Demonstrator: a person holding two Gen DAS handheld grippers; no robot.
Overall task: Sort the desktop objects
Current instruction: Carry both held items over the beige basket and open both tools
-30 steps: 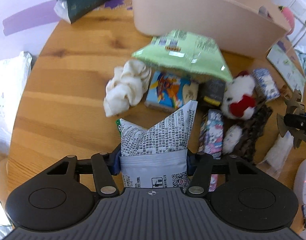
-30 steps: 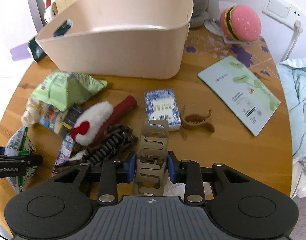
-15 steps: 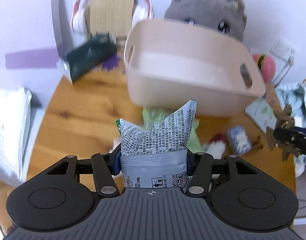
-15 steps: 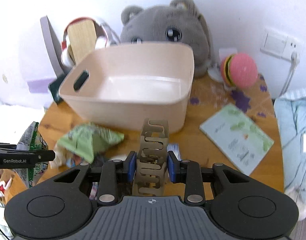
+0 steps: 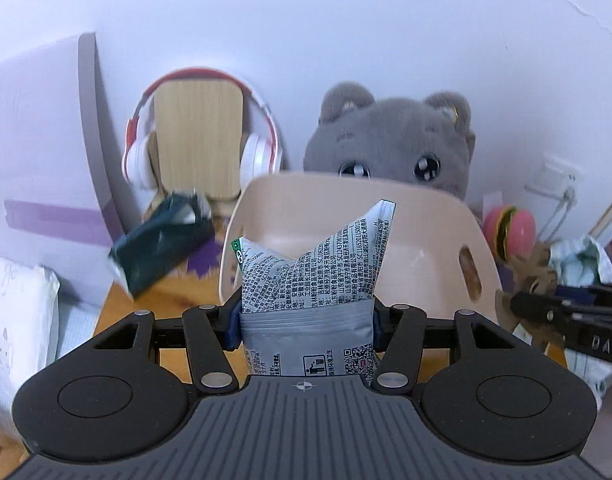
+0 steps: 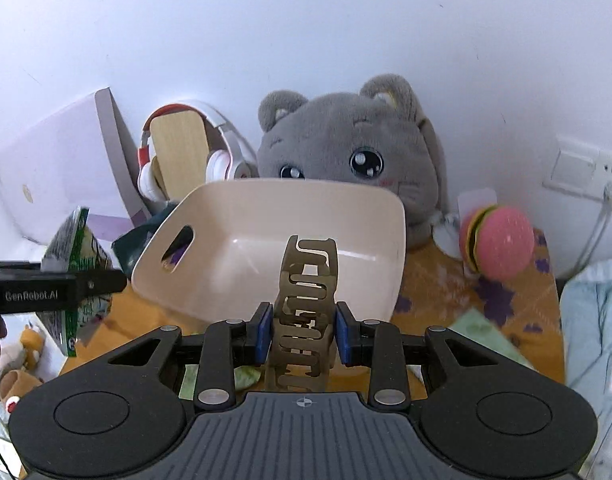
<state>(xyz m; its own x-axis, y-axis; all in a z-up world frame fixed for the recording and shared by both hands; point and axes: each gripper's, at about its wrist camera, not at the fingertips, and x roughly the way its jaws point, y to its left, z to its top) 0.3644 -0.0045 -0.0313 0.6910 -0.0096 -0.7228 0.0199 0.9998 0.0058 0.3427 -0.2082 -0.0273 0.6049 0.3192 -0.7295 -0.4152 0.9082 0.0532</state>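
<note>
A home: plush cat, headphones, cluttered wooden table.

My left wrist camera looks forward and downward along my fingers, close above the near edge of the beige plastic bin. My right wrist camera faces the same way from further right, equally near. Both share the bin, the grey plush cat against the white wall, and the red-and-white headphones; each sees the other's gripper at its edge.
</note>
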